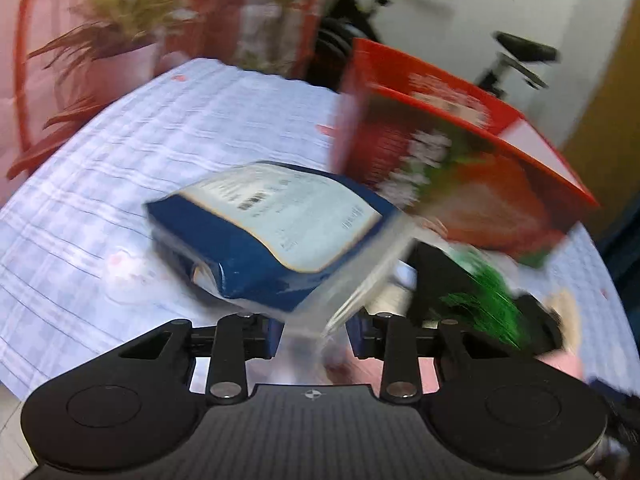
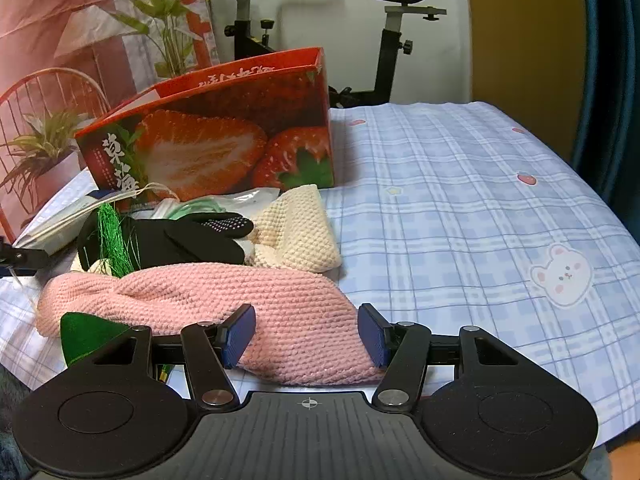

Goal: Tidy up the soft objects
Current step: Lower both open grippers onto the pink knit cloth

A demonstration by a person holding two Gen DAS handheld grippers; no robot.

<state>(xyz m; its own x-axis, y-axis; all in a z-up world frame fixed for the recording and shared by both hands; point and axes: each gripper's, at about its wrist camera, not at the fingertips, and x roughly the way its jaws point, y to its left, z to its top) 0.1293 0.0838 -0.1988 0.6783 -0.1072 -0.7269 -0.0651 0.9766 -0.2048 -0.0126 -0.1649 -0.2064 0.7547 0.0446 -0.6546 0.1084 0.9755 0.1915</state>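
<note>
Pink knitted fabric, a hat or band (image 2: 208, 300), lies closest to us, sitting between the spread fingers of our right gripper (image 2: 307, 334), which is wide and holds nothing. If we close from here we may catch only the near edge, and the soft knit could stretch or slide out as we lift.

Behind it lie a black glove (image 2: 188, 236) and a cream knitted piece (image 2: 300, 232), touching each other, with green strands (image 2: 110, 236) beside the glove; dragging the pink piece back could snag these and pull the pile across the checked bedsheet (image 2: 460, 200).

On the other side, our left gripper (image 1: 314, 334) is narrowed on the clear edge of a blue packet (image 1: 276, 236), which hangs by that thin flap. The left view is blurred, so we judge it is moving fast. The flap could slip out, or the packet could knock the strawberry box (image 1: 460, 152) just beside it and tip it.
</note>
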